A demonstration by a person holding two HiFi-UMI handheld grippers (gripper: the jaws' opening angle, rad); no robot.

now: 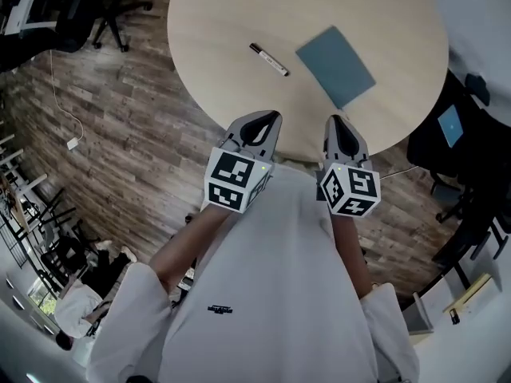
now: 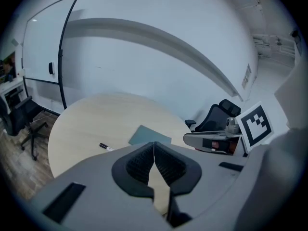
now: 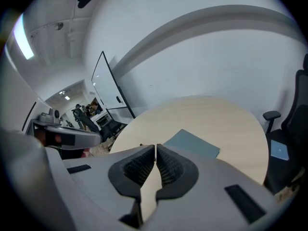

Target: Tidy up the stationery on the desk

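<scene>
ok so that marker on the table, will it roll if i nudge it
Probably: the marker looks like a slim round barrel lying flat on the smooth table, so a sideways nudge would likely roll it. It seems light and stiff, so it should lift without bending.

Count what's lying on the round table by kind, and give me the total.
Marker: 1
Notebook, blue: 1
Total: 2
</scene>
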